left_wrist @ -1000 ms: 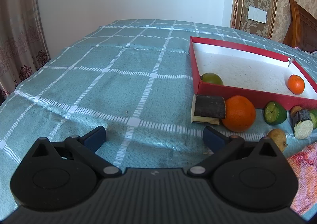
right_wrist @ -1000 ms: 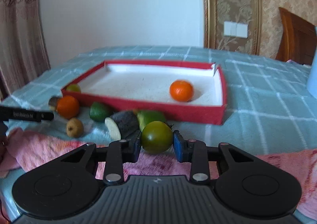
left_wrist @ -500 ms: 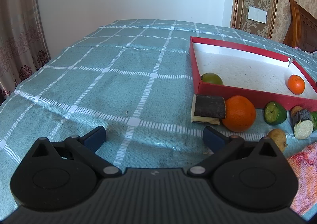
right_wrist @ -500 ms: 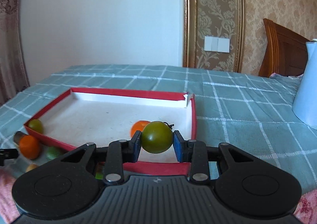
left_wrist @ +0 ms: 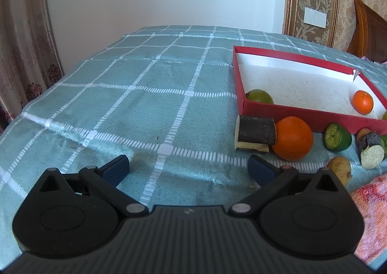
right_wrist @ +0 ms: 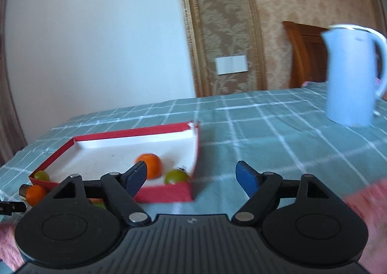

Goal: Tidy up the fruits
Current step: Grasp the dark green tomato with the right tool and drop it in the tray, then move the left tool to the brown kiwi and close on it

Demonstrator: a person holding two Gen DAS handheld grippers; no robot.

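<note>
Your right gripper (right_wrist: 192, 176) has just been opening its jaws, and now they stand wide apart with nothing between them. The green tomato (right_wrist: 176, 176) lies inside the red tray (right_wrist: 167, 195), in the near corner by the right wall, just beside the small orange (right_wrist: 151, 165) (the picture is a bit blurred here, so you cannot tell if the two fruits touch). A second green fruit (right_wrist: 41, 175) sits in the far left corner of the same tray. To the right on the checked teal tablecloth (right_wrist: 266, 133) stands a pale blue kettle (right_wrist: 350, 78), well apart from the tray. Your left gripper (left_wrist: 188, 168) hangs over a bare part of the cloth, its jaws spread wide and empty. In its view, the other things wait outside the tray along its near wall: a dark cut piece with a pale inside (left_wrist: 255, 136) touching a large orange (left_wrist: 293, 138), then a green citrus with a rough cut top (left_wrist: 337, 137), a second dark piece showing its white cut face (left_wrist: 371, 150), and a small brownish fruit (left_wrist: 339, 168) near a pink cloth (left_wrist: 370, 213) at the table edge.
</note>
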